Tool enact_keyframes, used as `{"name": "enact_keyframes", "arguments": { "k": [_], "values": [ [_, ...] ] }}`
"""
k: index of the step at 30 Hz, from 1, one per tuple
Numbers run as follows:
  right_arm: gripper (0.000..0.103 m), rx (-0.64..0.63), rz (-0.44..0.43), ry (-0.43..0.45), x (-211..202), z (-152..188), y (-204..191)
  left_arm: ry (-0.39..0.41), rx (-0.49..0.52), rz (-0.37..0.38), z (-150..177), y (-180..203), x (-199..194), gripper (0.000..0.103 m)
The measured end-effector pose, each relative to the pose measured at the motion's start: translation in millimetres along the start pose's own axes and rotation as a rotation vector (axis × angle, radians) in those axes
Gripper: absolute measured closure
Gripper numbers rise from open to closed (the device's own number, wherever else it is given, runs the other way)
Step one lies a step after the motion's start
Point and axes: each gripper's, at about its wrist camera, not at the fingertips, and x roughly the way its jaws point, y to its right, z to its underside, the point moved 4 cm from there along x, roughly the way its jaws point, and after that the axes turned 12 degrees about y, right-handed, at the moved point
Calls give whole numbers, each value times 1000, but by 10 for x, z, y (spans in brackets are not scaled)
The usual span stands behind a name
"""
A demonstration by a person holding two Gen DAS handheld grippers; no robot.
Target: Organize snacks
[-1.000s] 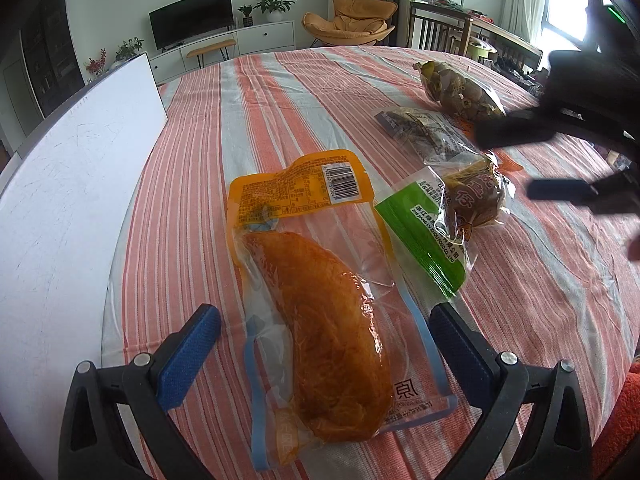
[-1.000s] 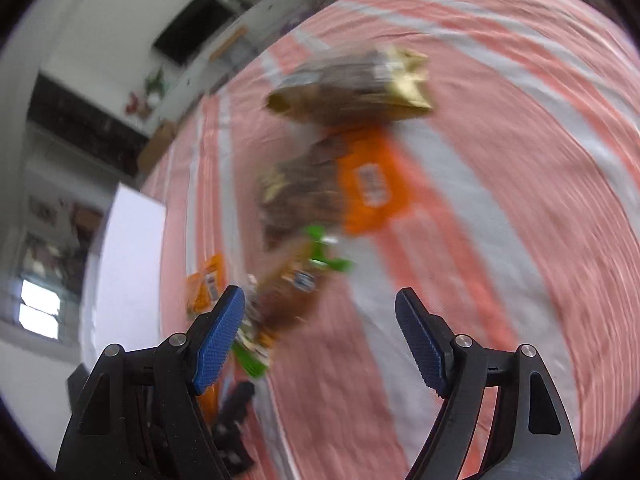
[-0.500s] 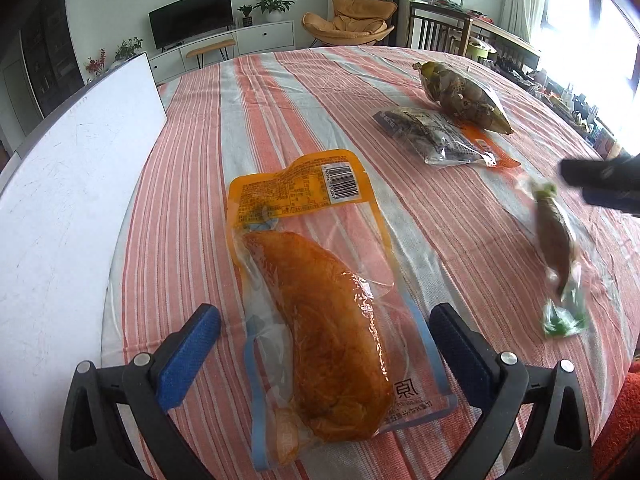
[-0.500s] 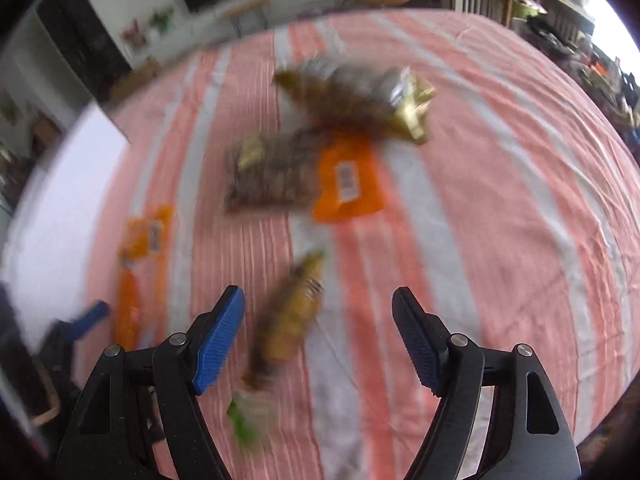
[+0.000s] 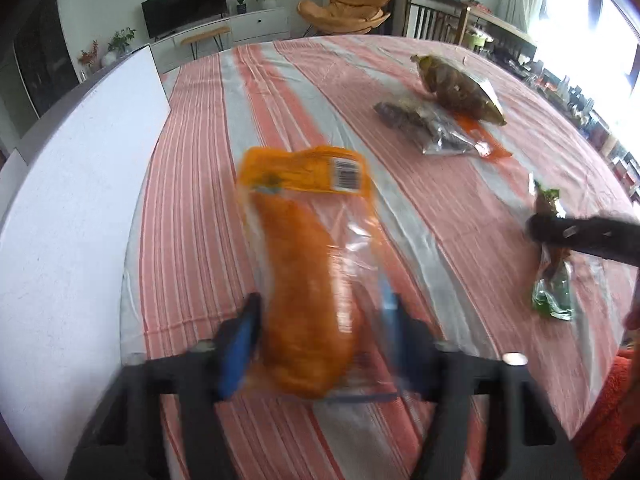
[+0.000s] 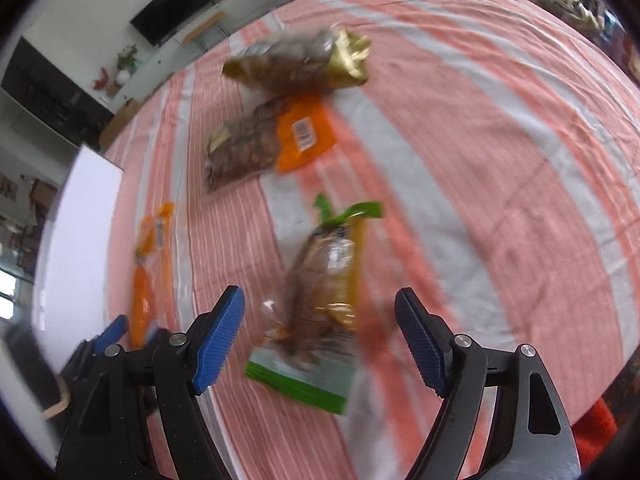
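A clear pack with an orange header and a long golden-orange snack [image 5: 308, 280] lies on the striped tablecloth [image 5: 192, 208]. My left gripper [image 5: 318, 340] is closing on its near end, its blue pads pressed against both sides and the film bunched between them. In the right wrist view the same pack [image 6: 144, 280] shows at the left. A green-edged pack with a brown snack [image 6: 320, 288] lies flat below my right gripper [image 6: 320, 332], which stands open around it without touching. That green-edged pack [image 5: 552, 280] also appears at the right in the left wrist view.
A gold-ended bag of brown snacks [image 5: 456, 88] and a dark snack pack with an orange label [image 5: 432, 128] lie farther back on the table. A white board [image 5: 72, 200] lines the left side. The table's edge curves close on the right.
My left gripper's jaws have gone from wide apart to squeezed on the orange pack. The green-edged pack was carried right and laid down; my right gripper now hovers over it.
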Motion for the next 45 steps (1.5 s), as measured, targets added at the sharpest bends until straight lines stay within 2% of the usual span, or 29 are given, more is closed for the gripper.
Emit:
{"name": "enact_keyframes", "arguments": {
  "k": [1, 3, 5, 6, 7, 8, 9, 14, 15, 17, 19, 22, 23, 24, 26, 27, 28, 31, 35, 37, 40, 43, 45],
  "values": [
    [28, -69, 53, 20, 31, 8, -101, 4, -24, 20, 0, -36, -18, 48],
    [44, -186, 133, 30, 65, 57, -226, -2, -129, 71, 16, -162, -70, 49],
    [50, -143, 86, 25, -14, 86, -183, 2, -199, 103, 36, -241, -147, 49],
    [67, -109, 61, 35, -79, 71, -133, 6, -219, 118, 39, -249, -185, 49],
    [77, -72, 28, 46, -149, 60, -72, 15, -243, 147, 25, -240, -251, 49],
    [82, 7, -38, 61, -251, 30, 16, 24, -249, 165, 9, -218, -298, 49],
    [97, 54, -72, 68, -303, 2, 84, 32, -245, 174, -10, -189, -338, 49],
    [96, 149, -116, 70, -384, -94, 309, 53, -209, 220, -111, -16, -503, 48],
    [93, 157, -120, 72, -390, -95, 340, 56, -205, 220, -128, -9, -515, 48],
    [85, 143, -40, 91, -428, -104, 371, 60, -199, 215, -124, -9, -558, 48],
    [60, 94, -7, 112, -497, -95, 289, 63, -200, 214, -125, -28, -588, 48],
    [56, -7, 30, 89, -413, -18, 21, 75, -194, 212, -123, -44, -686, 48],
    [56, -32, 38, 49, -294, 52, -84, 79, -189, 212, -133, -39, -711, 48],
    [49, -54, 52, 3, -140, 107, -169, 82, -185, 213, -132, -46, -732, 48],
    [60, -191, 175, 10, 43, 127, -283, 89, -180, 220, -161, -55, -820, 48],
    [66, -215, 208, 22, 68, 115, -289, 98, -177, 224, -176, -71, -870, 48],
    [70, -187, 194, 24, 60, 98, -265, 110, -174, 225, -197, -97, -935, 48],
    [72, -80, 94, 33, -67, 31, -110, 144, -183, 237, -250, -178, -1141, 48],
    [74, 166, -117, 85, -369, -53, 181, 156, -238, 294, -348, -331, -1346, 48],
    [74, 214, -192, 104, -501, -121, 147, 168, -280, 316, -422, -503, -1469, 48],
    [74, 208, -327, 120, -779, -251, -231, 218, -316, 259, -530, -921, -1705, 48],
    [74, 133, -476, 127, -1060, -346, -885, 271, -341, 115, -528, -1508, -1990, 48],
    [74, 40, -578, 120, -1237, -345, -1491, 284, -356, 23, -454, -1841, -2100, 48]
  ]
}}
